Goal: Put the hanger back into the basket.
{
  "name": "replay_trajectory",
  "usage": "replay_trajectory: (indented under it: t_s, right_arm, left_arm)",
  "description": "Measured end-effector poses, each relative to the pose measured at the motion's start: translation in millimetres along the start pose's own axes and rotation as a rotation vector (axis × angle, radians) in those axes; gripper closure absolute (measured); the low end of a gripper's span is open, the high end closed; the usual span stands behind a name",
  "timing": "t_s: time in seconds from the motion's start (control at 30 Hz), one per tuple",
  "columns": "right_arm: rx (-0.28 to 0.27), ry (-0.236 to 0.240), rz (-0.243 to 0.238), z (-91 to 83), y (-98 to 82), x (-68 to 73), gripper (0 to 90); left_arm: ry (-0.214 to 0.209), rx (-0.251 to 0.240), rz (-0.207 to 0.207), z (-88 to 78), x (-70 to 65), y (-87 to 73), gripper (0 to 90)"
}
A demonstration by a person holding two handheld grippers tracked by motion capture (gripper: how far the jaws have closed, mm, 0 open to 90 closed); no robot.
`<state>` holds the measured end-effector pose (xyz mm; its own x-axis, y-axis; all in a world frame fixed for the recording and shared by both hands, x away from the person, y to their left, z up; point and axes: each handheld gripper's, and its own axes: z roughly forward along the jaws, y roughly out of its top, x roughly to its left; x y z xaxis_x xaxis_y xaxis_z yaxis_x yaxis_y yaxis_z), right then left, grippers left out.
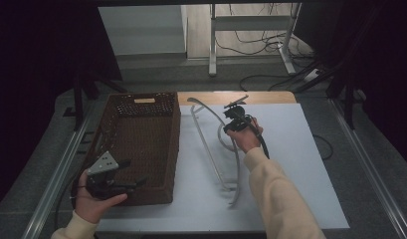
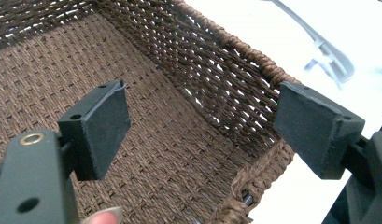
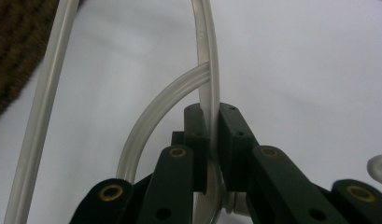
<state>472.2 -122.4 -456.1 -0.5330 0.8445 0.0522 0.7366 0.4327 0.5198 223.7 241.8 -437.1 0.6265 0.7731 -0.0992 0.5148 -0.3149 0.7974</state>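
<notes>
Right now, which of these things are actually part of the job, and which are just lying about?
Part of the job:
- clear plastic hanger, clamped in the right gripper
- brown wicker basket, with the open left gripper at its near corner

Lying about:
- cables on the floor
- desk frame behind the table

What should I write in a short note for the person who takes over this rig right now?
Right claw: shut on the clear plastic hanger, gripped near its hook, over the white table.
Left claw: open, holding nothing, over the near corner of the brown woven basket.
Done: hanger grasped.
Left: probably carry the hanger to the basket, which looks empty where visible, and release it there.
</notes>
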Motion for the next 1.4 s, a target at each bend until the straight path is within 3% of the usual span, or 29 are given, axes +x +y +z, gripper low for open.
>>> replay_trajectory:
  t_s: [0.03,0.07,0.1,0.13,0.33,0.53,1.03,1.4]
  right_arm:
    - [-0.021,0.019,0.001,-11.4,0.9,-4.3,82.3]
    - [-0.021,0.019,0.001,-11.4,0.9,-4.3,82.3]
    - [-0.048,0.034,-0.005,-25.0,1.9,-8.3,82.4]
    - [-0.048,0.034,-0.005,-25.0,1.9,-8.3,82.4]
    - [-0.122,0.069,-0.036,-65.0,4.2,-16.5,82.4]
    - [-0.151,0.097,-0.083,-91.2,-6.5,-16.0,82.3]
    - [-0.134,0.149,-0.198,-117.5,-47.9,-8.6,82.3]
    - [-0.106,0.193,-0.278,-119.6,-71.4,3.0,82.3]
  left_arm:
    - [0.000,-0.001,-0.002,-0.1,0.2,0.2,18.3]
    - [0.000,-0.001,-0.002,-0.1,0.2,0.2,18.3]
    - [0.000,-0.002,-0.002,-0.2,0.3,0.3,18.3]
    - [0.001,-0.002,-0.002,-0.2,0.4,0.3,18.3]
    - [0.002,-0.003,-0.003,-0.7,0.9,0.5,18.3]
    - [0.003,-0.006,-0.010,-1.7,2.0,0.0,18.3]
    - [-0.004,-0.007,-0.011,-0.1,-0.1,2.4,18.4]
    - [-0.033,-0.032,-0.015,-3.7,-0.9,12.4,18.5]
